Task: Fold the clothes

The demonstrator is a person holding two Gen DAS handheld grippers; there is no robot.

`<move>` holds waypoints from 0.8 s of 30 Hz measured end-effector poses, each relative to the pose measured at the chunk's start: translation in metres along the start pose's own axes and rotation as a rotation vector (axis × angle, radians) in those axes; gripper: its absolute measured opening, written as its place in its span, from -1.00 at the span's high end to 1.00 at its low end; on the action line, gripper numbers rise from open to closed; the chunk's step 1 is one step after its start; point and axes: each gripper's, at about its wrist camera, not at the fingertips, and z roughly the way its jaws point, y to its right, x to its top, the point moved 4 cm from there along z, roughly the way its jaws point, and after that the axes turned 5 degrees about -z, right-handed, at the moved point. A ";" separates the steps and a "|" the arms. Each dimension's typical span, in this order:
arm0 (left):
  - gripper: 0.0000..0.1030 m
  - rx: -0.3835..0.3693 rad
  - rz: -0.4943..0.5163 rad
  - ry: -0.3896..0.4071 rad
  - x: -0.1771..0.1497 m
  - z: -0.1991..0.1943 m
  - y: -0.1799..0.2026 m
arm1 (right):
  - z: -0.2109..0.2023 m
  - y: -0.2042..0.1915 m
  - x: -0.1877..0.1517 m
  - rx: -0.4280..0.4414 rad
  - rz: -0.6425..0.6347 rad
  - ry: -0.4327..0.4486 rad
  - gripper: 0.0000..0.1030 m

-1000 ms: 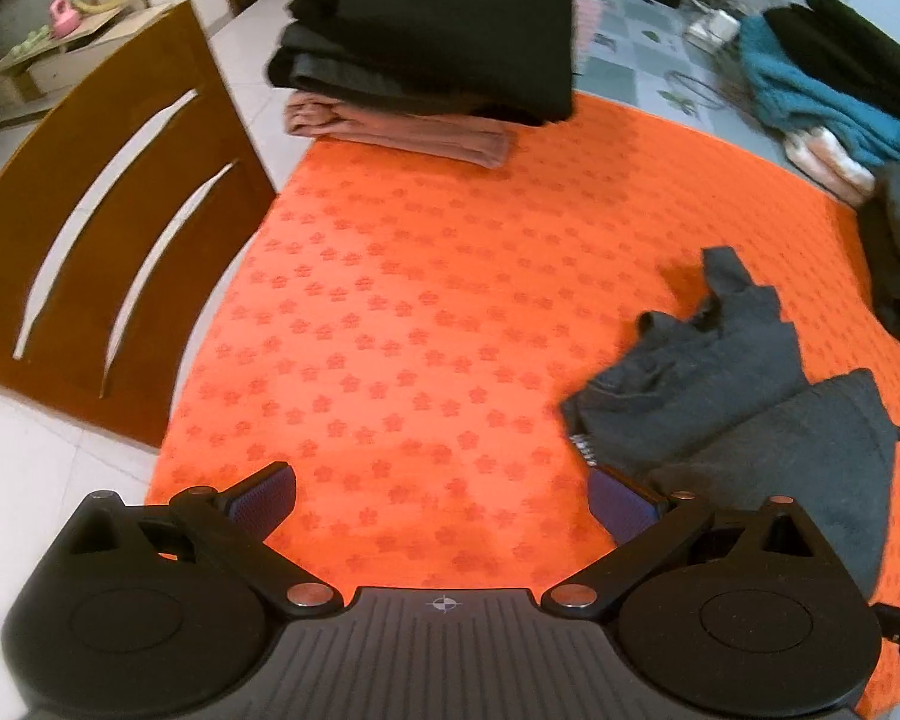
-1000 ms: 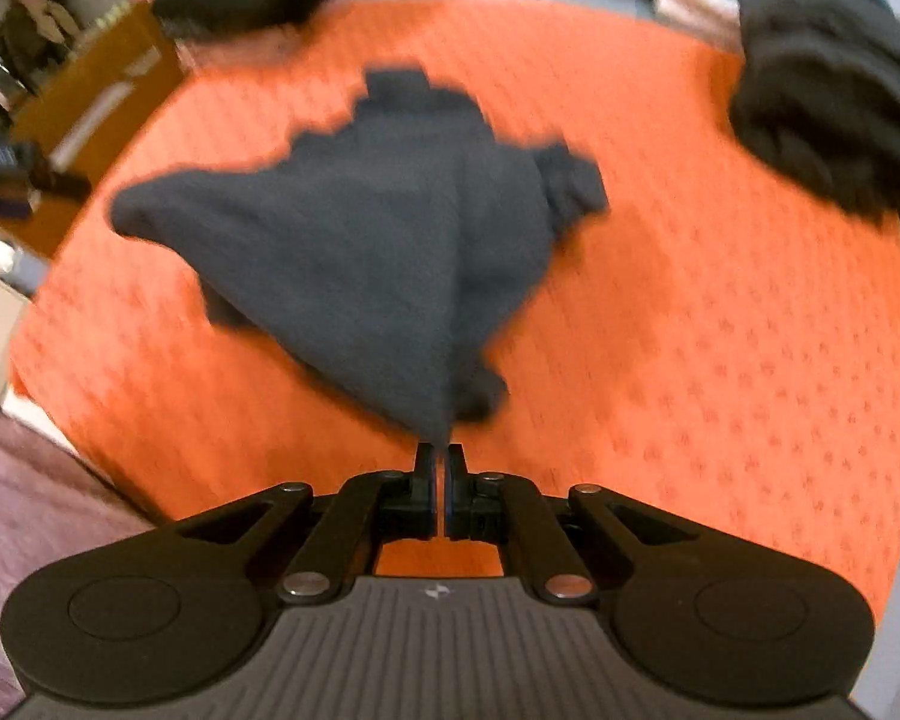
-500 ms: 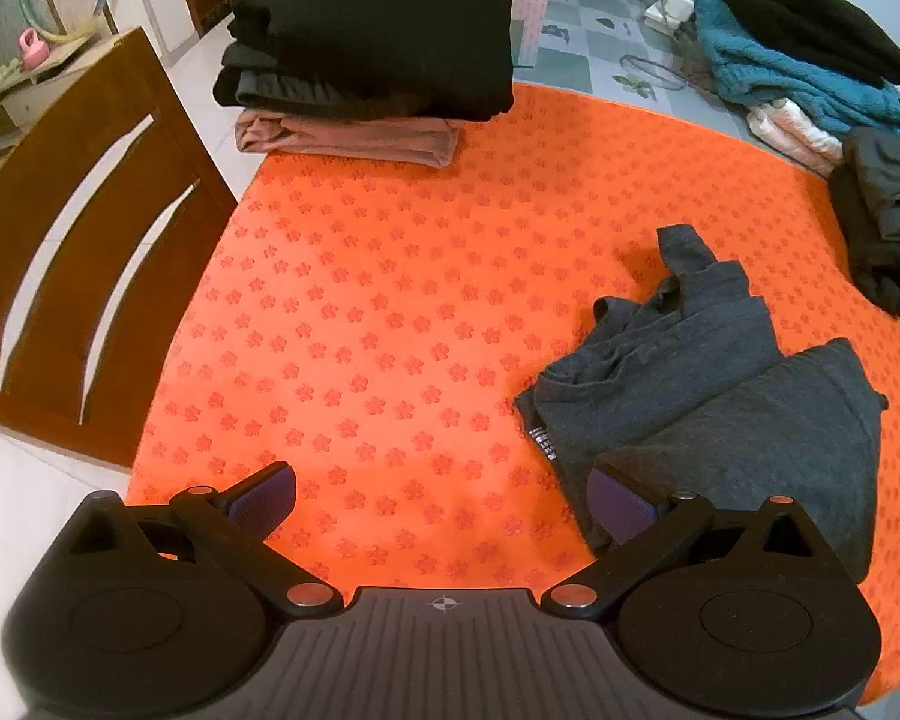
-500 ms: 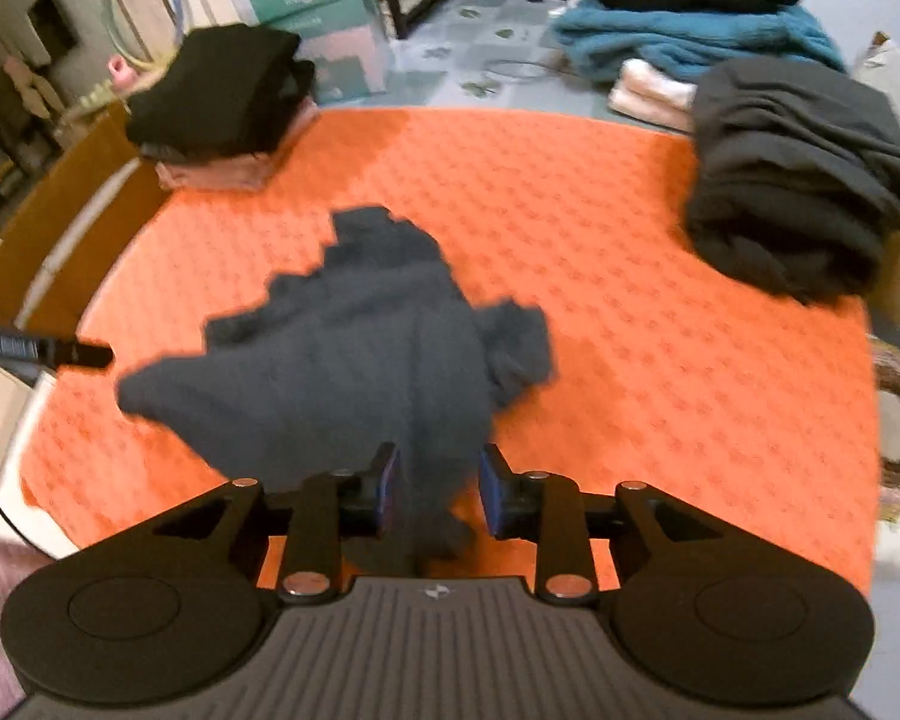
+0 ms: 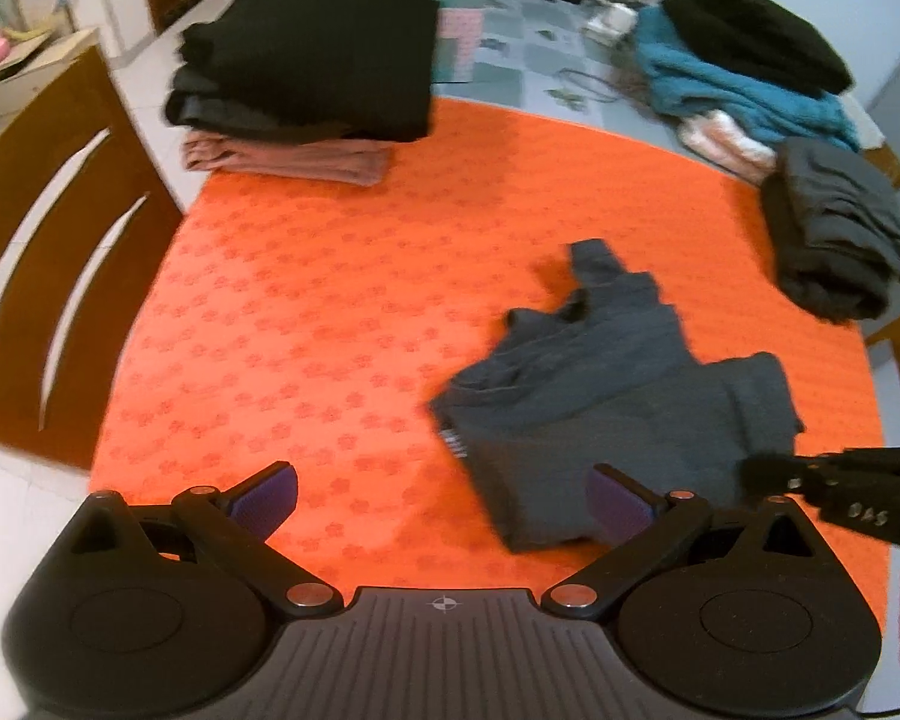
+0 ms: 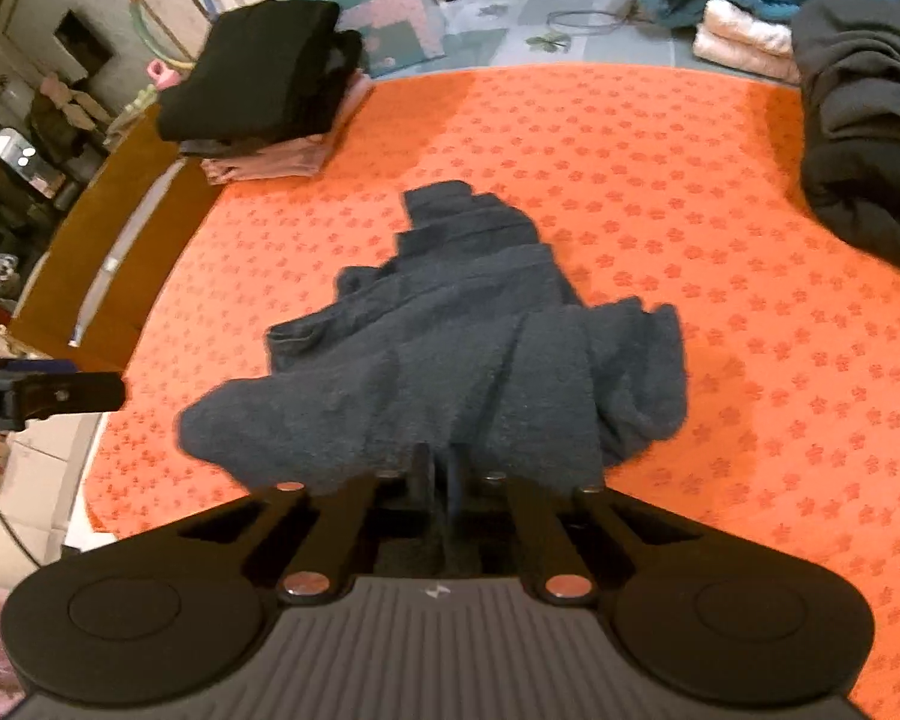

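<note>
Garment: a dark grey knit top [image 6: 468, 354] lies crumpled on the orange flower-print mat [image 6: 660, 180], right of the mat's middle, its near edge lifted toward the right wrist camera.
Right gripper [image 6: 441, 468]: jaws pinched together on the near hem of the grey top; cloth bunches over the fingertips and fans away from them.
Left gripper [image 5: 441, 495]: jaws spread wide and empty, hovering over bare mat just left of the garment's near-left corner; its right finger pad [image 5: 621, 507] overlaps the cloth in view, but contact cannot be told.
What changed: a second ago the right jaws were clamped on the cloth, half a second ago they stood apart with cloth between them, and now they are clamped again, so this is a fresh hold on the hem.
Meaning for the task: likely a re-grip to get a better corner before spreading or folding; the top is not yet laid flat.
Surroundings: a folded stack, black over pink [image 5: 306, 78], at the far left; a rumpled dark pile [image 6: 864, 138] at the right; teal and black clothes [image 5: 744, 84] farther back.
</note>
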 end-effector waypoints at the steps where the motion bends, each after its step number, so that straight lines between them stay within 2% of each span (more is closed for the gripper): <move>1: -0.95 -0.010 0.011 -0.002 0.001 0.000 0.005 | -0.003 -0.004 -0.001 0.008 -0.008 0.008 0.94; 13: -0.84 -0.097 0.122 -0.060 0.000 0.010 0.059 | -0.025 -0.072 -0.015 0.108 -0.162 0.044 0.97; 19: -0.71 -0.114 0.164 -0.103 -0.009 0.018 0.077 | -0.029 -0.088 -0.027 0.122 -0.204 0.045 0.97; 24: -0.70 -0.117 0.197 -0.122 -0.016 0.021 0.086 | -0.032 -0.090 -0.034 0.121 -0.205 0.051 0.97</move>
